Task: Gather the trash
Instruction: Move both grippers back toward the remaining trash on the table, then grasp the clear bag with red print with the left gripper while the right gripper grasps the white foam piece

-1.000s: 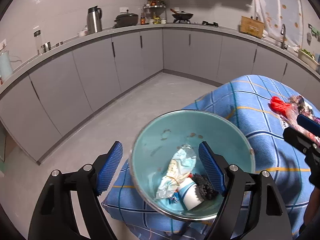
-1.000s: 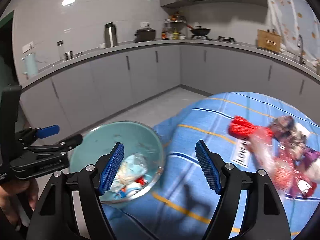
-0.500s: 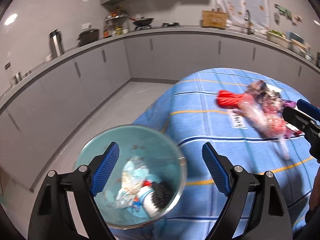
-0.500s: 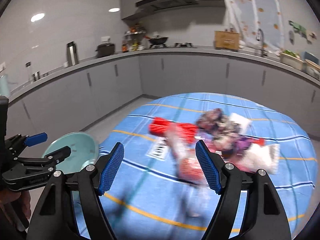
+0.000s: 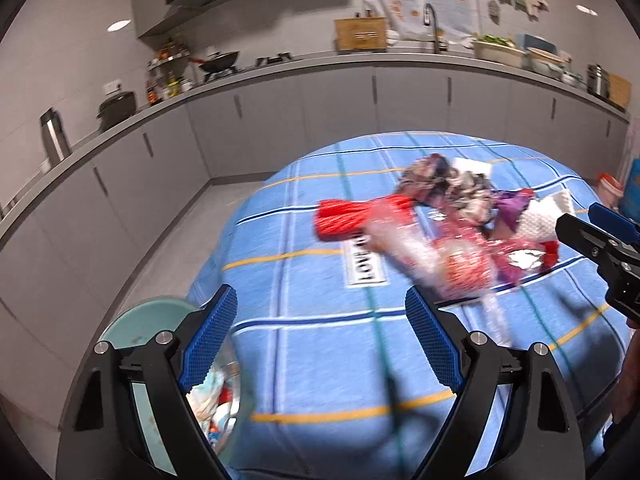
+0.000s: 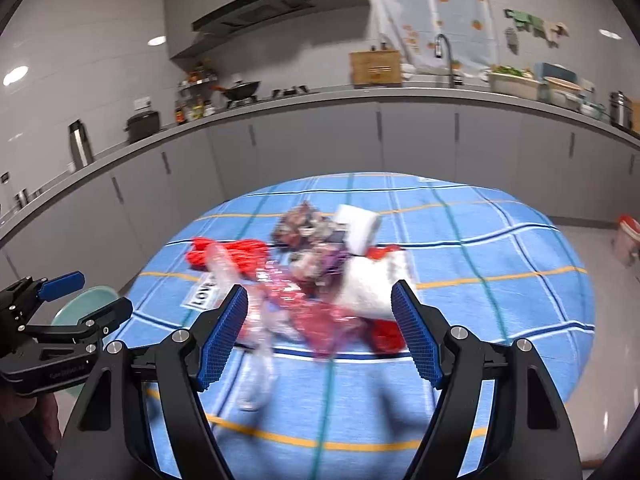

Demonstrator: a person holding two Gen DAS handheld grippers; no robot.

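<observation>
Both grippers hang over a round surface (image 6: 500,312) draped in a blue checked cloth, and each one stands with its blue-padded fingers wide apart and nothing between them. The left gripper (image 5: 320,340) points down at bare cloth near the surface's near-left edge; its left finger partly covers a pale teal bowl (image 5: 136,320) that sits at that edge, with crumpled wrappers and scraps (image 5: 212,396) showing inside it. The right gripper (image 6: 320,332) is aimed at the main heap of trash (image 6: 320,264), which lies in the middle of the cloth, beyond the fingertips and not touched by them. That heap is a blurred tangle: a bright red bundle (image 6: 240,254) on its left end, clear crinkled plastic with red print (image 6: 296,308) trailing toward the gripper, a dark patterned wrapper (image 6: 300,224) at the back, and a white packet (image 6: 358,226) beside a white bubbly sheet (image 6: 372,284) on the right. A white label with dark lettering (image 6: 202,292) lies flat on the cloth just left of the pile. From the right gripper's camera the left gripper shows at the far left edge, with the bowl behind it. Grey cabinets and a long countertop (image 6: 440,96) curve around the back of the room, carrying a wok (image 6: 240,90) and a wooden box (image 6: 375,67).
</observation>
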